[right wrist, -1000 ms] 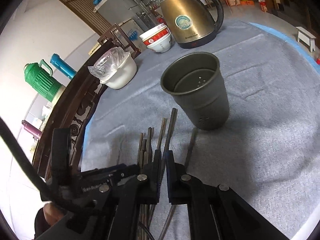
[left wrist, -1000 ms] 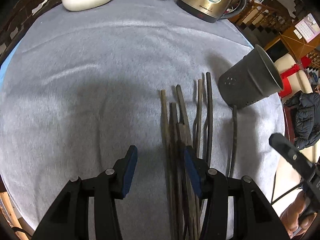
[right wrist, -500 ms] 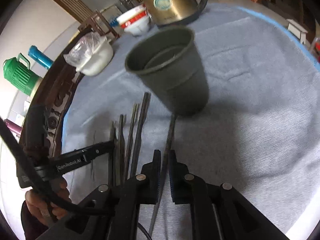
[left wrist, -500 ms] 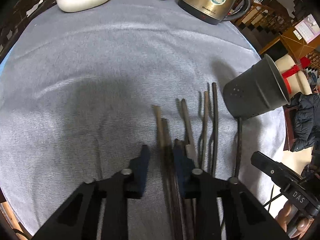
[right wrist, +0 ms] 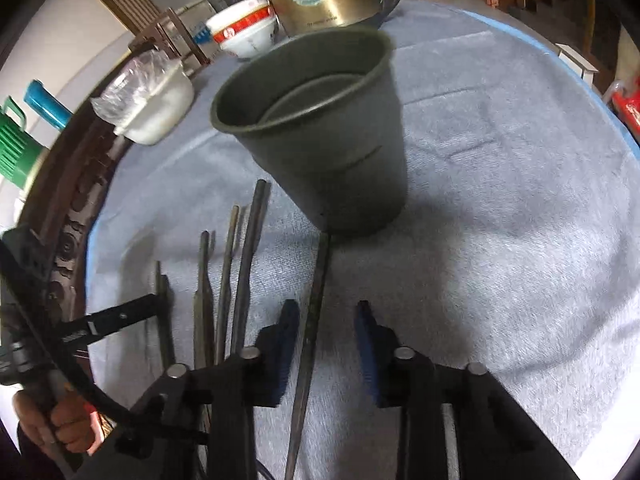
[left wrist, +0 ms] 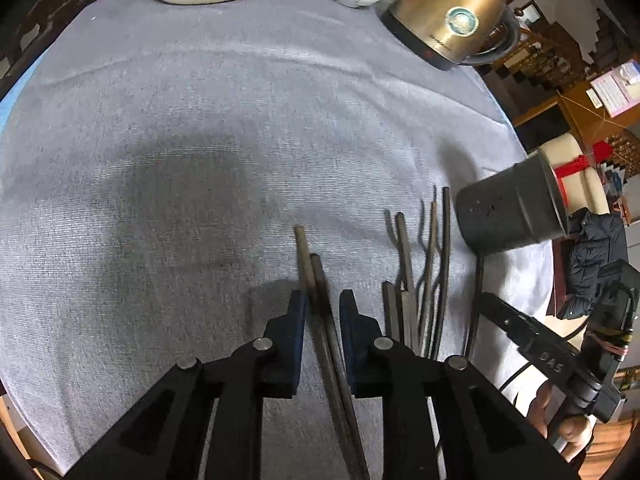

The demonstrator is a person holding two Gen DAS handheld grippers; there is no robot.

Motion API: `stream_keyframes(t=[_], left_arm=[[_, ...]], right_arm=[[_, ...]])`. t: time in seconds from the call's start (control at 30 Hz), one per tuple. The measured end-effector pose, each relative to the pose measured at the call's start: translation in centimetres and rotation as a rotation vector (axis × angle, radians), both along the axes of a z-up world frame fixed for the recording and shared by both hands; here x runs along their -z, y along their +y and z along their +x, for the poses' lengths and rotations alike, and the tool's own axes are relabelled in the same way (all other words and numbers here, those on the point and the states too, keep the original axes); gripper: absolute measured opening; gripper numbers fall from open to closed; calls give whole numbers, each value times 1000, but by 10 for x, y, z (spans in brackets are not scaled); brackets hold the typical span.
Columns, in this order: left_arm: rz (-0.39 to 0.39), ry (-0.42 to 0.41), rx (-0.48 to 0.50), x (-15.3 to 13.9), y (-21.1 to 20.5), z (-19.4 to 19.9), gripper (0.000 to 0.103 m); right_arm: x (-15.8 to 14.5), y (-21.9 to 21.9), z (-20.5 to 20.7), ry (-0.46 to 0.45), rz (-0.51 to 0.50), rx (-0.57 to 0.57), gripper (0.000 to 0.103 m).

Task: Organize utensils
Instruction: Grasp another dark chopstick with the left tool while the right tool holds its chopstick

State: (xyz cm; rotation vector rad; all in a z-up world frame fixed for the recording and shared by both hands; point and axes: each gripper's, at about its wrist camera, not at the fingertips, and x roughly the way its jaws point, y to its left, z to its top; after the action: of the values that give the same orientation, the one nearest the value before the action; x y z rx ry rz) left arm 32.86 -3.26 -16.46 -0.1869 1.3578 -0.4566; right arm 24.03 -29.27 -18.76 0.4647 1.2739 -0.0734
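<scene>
Judging progress at this moment: we are reading the task as barely begun. The grey holder cup (right wrist: 320,136) is standing upright toward the table's far edge in the right wrist view and its inside is looking empty; no chopstick is in it yet.

Our left gripper (left wrist: 323,308) is pointing down at the cloth with its jaws narrowed around a pair of chopsticks (left wrist: 316,280). A slim gap is showing on one side, so we are not calling it a firm clamp.

Our right gripper (right wrist: 326,320) is opening its jaws, and a single chopstick (right wrist: 316,300) is lying between them on the cloth, untouched by either pad, its far tip close to the cup's base.

Remaining loose chopsticks (left wrist: 424,276) are lying between the two grippers. We are counting everything as still to be loaded into the cup.
</scene>
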Motion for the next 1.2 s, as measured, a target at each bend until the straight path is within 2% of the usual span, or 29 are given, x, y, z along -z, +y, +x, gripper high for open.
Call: stream_keyframes(t=[0.03,0.13,0.17,0.2,0.37,0.63,0.67,0.73,0.77,0.93,1.07,1.2], left_arm=[[13,11,0,3,0,1,16],[-2,4,-10,5,0,4,16],[-13,11,-23,6,2,6,15],[-24,20,-36,7,5,8,11],[-41,12,-66,5,23,9,6],[-108,-46,-113,-19,56,0,6],[-103,-59,-116,-22,53,-3,6],[-35,-80,-118,-25,45,0,6],[-18,-66,-125,-22,46,1,6],[-62,46,-166,-1,37,9,9],[-39,45,-196,2,27,16,23],[4,65,-215,12,13,30,24]], right_arm=[[3,0,2,10,5,10,25],[3,7,5,16,-45,-1,15],[3,10,5,16,-53,-14,7],[3,11,4,8,-59,-16,7],[-3,15,-3,-24,-32,-29,6],[-59,17,-23,-192,60,-70,6],[-65,16,-24,-208,74,-68,6],[-73,19,-25,-212,70,-73,6],[-74,19,-25,-209,64,-72,6],[-59,2,-35,-180,104,-35,6],[-60,2,-39,-188,106,-37,6],[-64,0,-43,-205,115,-41,6]])
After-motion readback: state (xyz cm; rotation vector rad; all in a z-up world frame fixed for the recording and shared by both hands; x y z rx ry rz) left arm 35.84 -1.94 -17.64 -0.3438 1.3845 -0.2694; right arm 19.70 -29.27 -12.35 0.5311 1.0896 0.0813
